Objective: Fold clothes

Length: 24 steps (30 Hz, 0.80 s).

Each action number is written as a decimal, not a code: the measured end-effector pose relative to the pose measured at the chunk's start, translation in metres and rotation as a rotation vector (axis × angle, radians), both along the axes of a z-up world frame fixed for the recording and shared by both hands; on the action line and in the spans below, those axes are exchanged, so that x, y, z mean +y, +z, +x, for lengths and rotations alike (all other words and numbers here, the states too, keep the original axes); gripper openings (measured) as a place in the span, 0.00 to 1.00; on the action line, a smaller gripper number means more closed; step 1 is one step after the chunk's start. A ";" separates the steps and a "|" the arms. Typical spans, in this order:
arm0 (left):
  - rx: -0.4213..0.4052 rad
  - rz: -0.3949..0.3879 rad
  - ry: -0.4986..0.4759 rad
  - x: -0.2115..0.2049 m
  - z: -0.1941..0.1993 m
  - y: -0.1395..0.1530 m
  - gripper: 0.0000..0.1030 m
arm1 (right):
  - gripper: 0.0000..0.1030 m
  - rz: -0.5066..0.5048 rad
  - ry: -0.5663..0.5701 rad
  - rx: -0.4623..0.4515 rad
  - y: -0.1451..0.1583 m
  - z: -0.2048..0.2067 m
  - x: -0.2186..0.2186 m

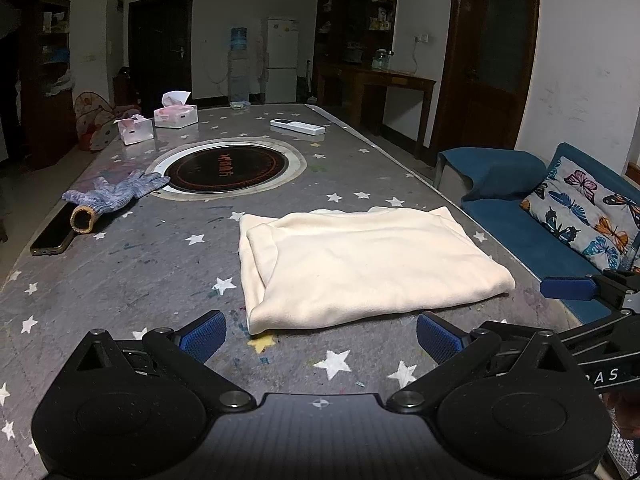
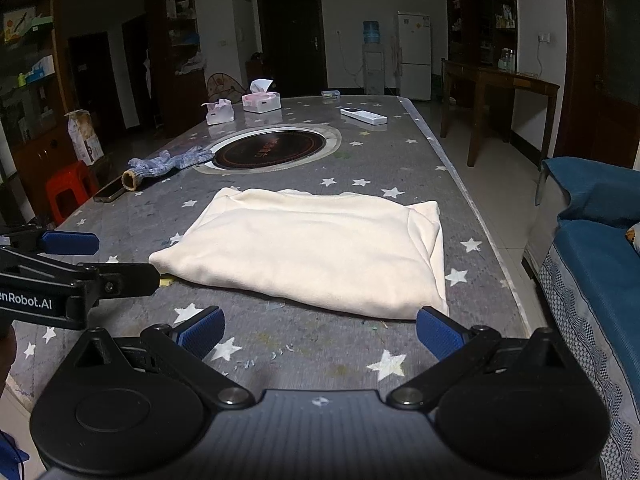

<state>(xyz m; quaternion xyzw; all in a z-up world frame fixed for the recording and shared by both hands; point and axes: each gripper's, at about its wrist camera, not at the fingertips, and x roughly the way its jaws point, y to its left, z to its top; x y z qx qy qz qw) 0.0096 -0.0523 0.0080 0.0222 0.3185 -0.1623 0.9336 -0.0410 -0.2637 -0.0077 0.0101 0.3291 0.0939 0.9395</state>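
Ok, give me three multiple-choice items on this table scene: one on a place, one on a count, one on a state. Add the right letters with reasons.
1. Where does the glove lie?
A. on the cream garment
B. beside the round hob, by the phone
C. on the sofa

2. How many tissue boxes stand on the table?
A. two
B. four
C. none

3. How is the cream garment?
A. hanging
B. folded flat
C. crumpled in a ball

Answers: 1 B, it touches the hob rim near the phone. 2 A, two pink ones at the far end. 3 B, layered edges lie flat.
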 end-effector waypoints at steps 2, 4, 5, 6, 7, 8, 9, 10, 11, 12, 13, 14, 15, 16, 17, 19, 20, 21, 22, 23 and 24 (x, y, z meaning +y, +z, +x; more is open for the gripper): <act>0.000 0.000 0.001 0.000 -0.001 0.000 1.00 | 1.00 0.000 0.000 0.001 0.000 -0.001 0.000; 0.000 0.001 0.001 0.000 -0.003 0.000 1.00 | 1.00 0.000 0.000 0.000 0.000 -0.002 0.001; -0.001 0.001 0.001 0.000 -0.003 0.000 1.00 | 1.00 -0.001 0.000 -0.001 0.000 -0.002 0.001; 0.000 0.002 0.001 0.000 -0.004 0.000 1.00 | 1.00 -0.001 0.000 -0.001 0.000 -0.002 0.001; 0.000 0.002 0.001 0.000 -0.004 0.000 1.00 | 1.00 -0.002 0.000 -0.002 0.000 -0.003 0.001; 0.000 0.003 0.001 0.000 -0.005 0.000 1.00 | 1.00 -0.003 0.000 -0.003 0.000 -0.003 0.001; 0.001 0.005 0.001 -0.001 -0.005 0.000 1.00 | 1.00 -0.003 0.000 -0.003 0.000 -0.004 0.001; 0.001 0.006 0.001 -0.001 -0.005 0.000 1.00 | 1.00 -0.002 -0.001 -0.002 0.000 -0.004 0.001; 0.000 0.008 0.000 -0.001 -0.005 0.000 1.00 | 1.00 -0.001 -0.001 -0.001 0.000 -0.004 0.001; 0.000 0.009 0.000 -0.002 -0.005 0.000 1.00 | 1.00 -0.001 -0.001 -0.001 0.000 -0.004 0.000; 0.000 0.010 0.000 -0.002 -0.006 0.000 1.00 | 1.00 -0.001 -0.002 0.001 0.000 -0.004 0.000; 0.000 0.011 -0.001 -0.002 -0.006 0.000 1.00 | 1.00 0.000 -0.003 0.002 0.000 -0.005 0.000; 0.001 0.011 -0.002 -0.002 -0.007 0.000 1.00 | 1.00 0.001 -0.004 0.003 0.000 -0.005 0.000; 0.002 0.012 -0.003 -0.003 -0.007 0.000 1.00 | 1.00 0.001 -0.004 0.005 -0.001 -0.005 -0.001; 0.003 0.013 -0.004 -0.003 -0.007 0.000 1.00 | 1.00 0.000 -0.005 0.007 -0.001 -0.005 -0.001; 0.004 0.015 -0.005 -0.004 -0.008 -0.001 1.00 | 1.00 -0.001 -0.006 0.007 -0.001 -0.006 -0.001; 0.005 0.017 -0.005 -0.005 -0.008 -0.001 1.00 | 1.00 -0.001 -0.006 0.006 -0.001 -0.006 -0.001; 0.005 0.018 -0.005 -0.005 -0.008 -0.001 1.00 | 1.00 -0.001 -0.006 0.007 -0.001 -0.006 -0.001; 0.006 0.020 -0.005 -0.005 -0.009 -0.001 1.00 | 1.00 -0.002 -0.006 0.007 -0.001 -0.006 -0.001; 0.007 0.022 -0.005 -0.006 -0.009 -0.001 1.00 | 1.00 -0.003 -0.005 0.007 -0.001 -0.006 -0.001; 0.007 0.023 -0.005 -0.006 -0.009 -0.001 1.00 | 1.00 -0.004 -0.005 0.008 -0.001 -0.006 -0.001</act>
